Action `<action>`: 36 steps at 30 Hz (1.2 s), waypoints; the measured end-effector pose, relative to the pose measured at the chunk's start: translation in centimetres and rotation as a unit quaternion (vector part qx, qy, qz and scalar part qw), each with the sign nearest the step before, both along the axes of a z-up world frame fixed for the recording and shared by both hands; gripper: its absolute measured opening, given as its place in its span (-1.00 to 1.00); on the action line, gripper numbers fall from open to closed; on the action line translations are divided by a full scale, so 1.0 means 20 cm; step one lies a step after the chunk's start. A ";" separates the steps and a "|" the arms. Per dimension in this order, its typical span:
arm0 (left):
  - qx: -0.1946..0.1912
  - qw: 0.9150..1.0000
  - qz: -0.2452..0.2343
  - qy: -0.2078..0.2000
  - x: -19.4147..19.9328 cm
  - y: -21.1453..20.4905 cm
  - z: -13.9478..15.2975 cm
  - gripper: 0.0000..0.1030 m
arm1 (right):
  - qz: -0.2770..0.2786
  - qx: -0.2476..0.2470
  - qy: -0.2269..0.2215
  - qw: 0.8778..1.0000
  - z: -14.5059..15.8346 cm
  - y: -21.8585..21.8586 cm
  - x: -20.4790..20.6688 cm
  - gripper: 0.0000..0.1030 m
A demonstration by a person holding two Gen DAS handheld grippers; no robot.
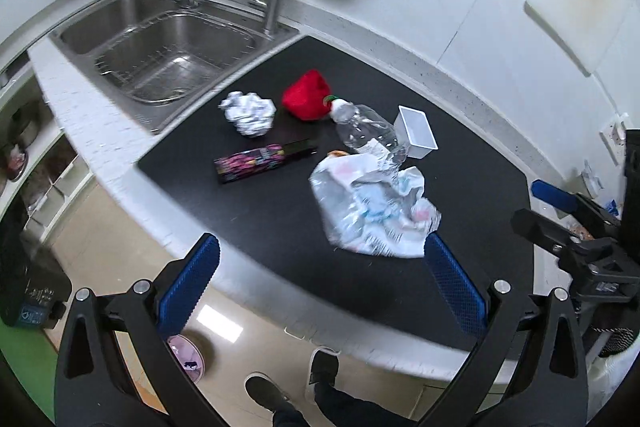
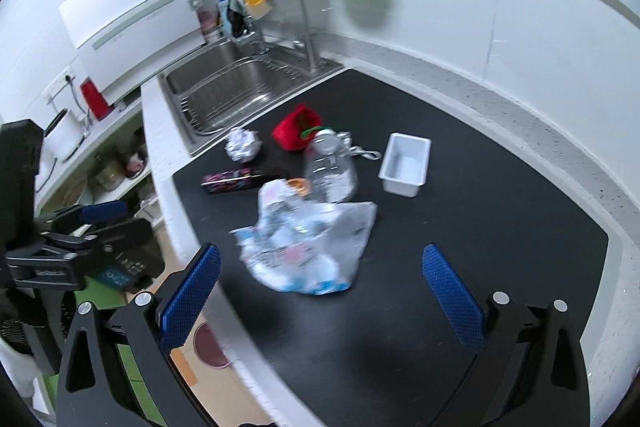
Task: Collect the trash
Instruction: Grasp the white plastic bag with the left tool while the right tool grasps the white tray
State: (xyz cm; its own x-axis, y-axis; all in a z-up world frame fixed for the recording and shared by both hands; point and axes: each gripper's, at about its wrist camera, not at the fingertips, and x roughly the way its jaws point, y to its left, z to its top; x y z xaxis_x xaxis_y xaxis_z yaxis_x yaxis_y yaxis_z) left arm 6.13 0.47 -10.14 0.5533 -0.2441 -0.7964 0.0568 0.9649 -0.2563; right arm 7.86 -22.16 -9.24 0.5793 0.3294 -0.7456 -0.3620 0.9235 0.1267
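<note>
Collection not yet begun: left gripper [image 1: 318, 263] and right gripper [image 2: 320, 273] hang spread and empty above the black mat [image 2: 500, 227], where the crumpled plastic bag [image 2: 308, 247], squashed bottle [image 2: 330, 167], paper ball [image 1: 250, 113] and wrapper [image 1: 264, 161] lie, so the next move, in my judgement, calls for lowering onto the bag.
</note>
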 end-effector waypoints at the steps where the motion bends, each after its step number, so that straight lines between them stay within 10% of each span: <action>1: 0.000 1.000 -0.001 0.003 0.04 -0.03 -0.02 0.95 | 0.000 0.001 0.002 1.000 -0.01 -0.03 0.03 0.88; 19: 0.012 0.993 0.032 0.113 0.44 -0.24 -0.50 0.92 | 0.028 0.006 0.053 0.998 -0.21 -0.22 0.33 0.88; 31: -0.003 0.992 0.028 0.120 0.42 -0.23 -0.51 -0.59 | 0.047 0.006 0.058 0.997 -0.25 -0.20 0.40 0.88; 36: -0.010 0.994 0.025 0.107 0.40 -0.21 -0.43 -0.74 | 0.042 0.006 0.055 0.998 -0.24 -0.20 0.43 0.88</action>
State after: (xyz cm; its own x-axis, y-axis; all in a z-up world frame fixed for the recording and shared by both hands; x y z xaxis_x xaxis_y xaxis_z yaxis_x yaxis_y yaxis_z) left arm 14.08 -3.82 -18.75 0.3831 -0.2382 -0.8925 -0.0486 0.9596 -0.2770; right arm 16.54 -26.17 -14.00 0.4644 0.3829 -0.7986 -0.4223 0.8883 0.1804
